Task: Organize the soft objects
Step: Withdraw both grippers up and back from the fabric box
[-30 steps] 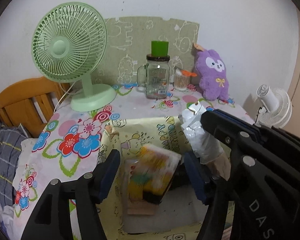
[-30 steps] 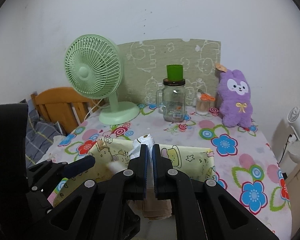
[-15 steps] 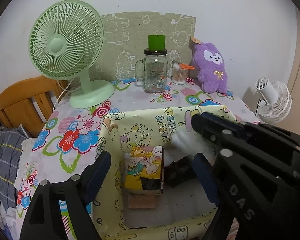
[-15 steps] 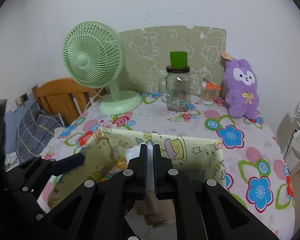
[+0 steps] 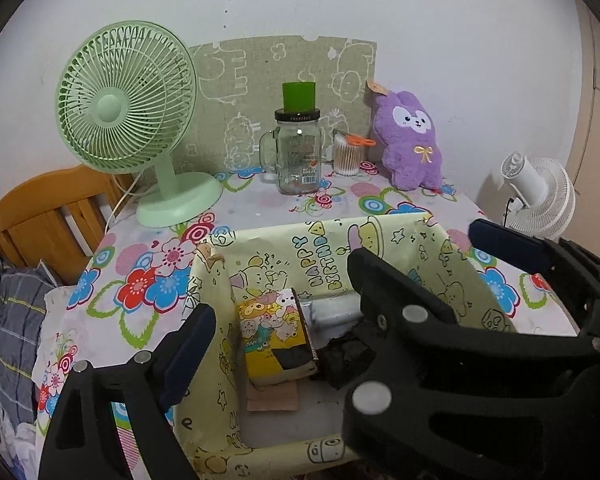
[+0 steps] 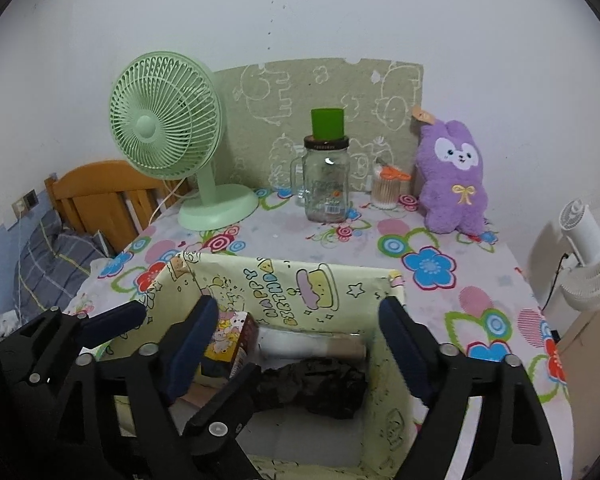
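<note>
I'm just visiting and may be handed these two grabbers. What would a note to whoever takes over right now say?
Left gripper: jaws opening, nothing between the pads.
Right gripper: jaws opening, nothing between the pads.
Both hover over the yellow box.
Inside it: cartoon packet, white roll, black cloth.
Left, perhaps: purple plush at the table's back.
</note>
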